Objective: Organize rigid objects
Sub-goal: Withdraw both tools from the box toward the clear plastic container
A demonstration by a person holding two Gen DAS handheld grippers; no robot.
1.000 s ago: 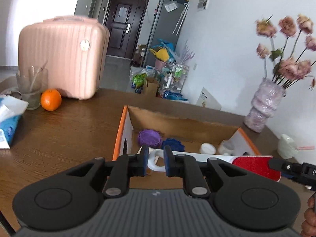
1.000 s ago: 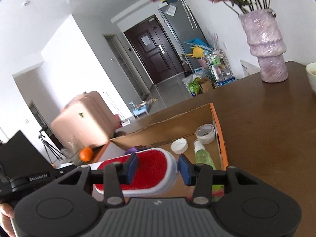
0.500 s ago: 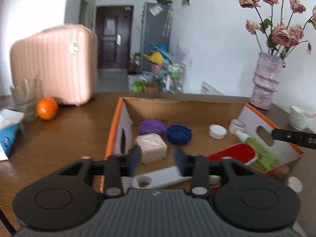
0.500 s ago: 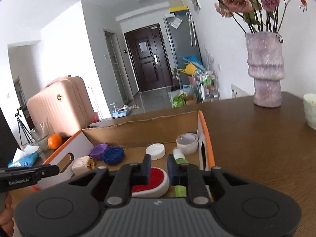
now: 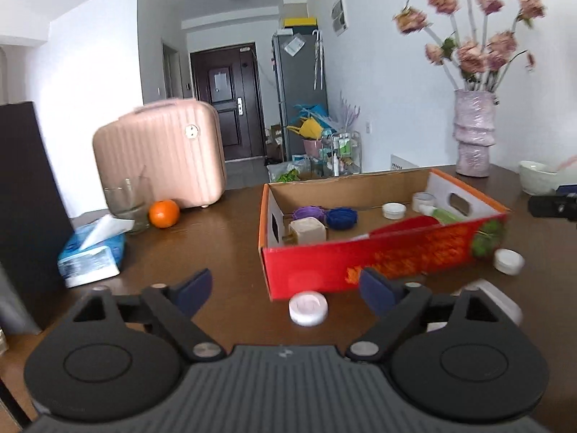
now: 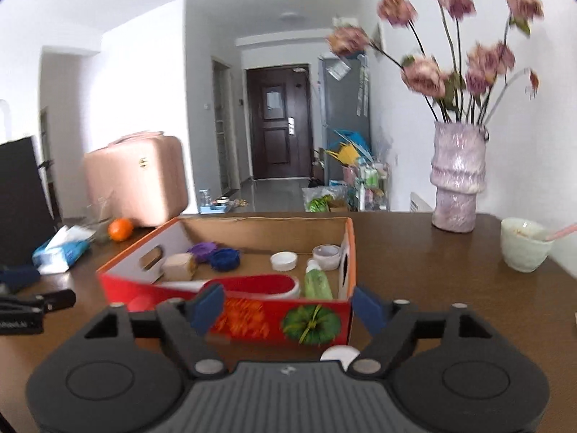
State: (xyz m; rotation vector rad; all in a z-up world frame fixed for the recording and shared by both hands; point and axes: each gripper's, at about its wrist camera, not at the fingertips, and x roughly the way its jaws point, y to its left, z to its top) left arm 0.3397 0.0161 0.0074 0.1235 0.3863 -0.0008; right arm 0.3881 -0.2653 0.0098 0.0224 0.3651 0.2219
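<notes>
A red cardboard box (image 5: 378,259) (image 6: 252,317) stands open-topped on the brown table. Inside lies a red brush with a white handle (image 6: 252,285) (image 5: 407,225), beside a green bottle (image 6: 317,283), a beige cube (image 5: 306,231), purple and blue lids and a white lid. My left gripper (image 5: 285,285) hangs in front of the box, jaws opening wide, nothing gripped; a white round lid (image 5: 308,307) lies on the table just ahead of it. My right gripper (image 6: 288,305) is also before the box, jaws opening and empty.
Another white lid (image 5: 508,261) and a white flat object (image 5: 499,299) lie near the box's right corner. A pink suitcase (image 5: 162,155), glass, orange (image 5: 164,213) and tissue pack (image 5: 90,252) sit to the left. A vase of flowers (image 6: 456,180) and a white bowl (image 6: 523,249) stand to the right.
Both grippers held the brush over the box; both have let go and drawn back toward the near side. The brush now lies inside the box and both jaws stand wide.
</notes>
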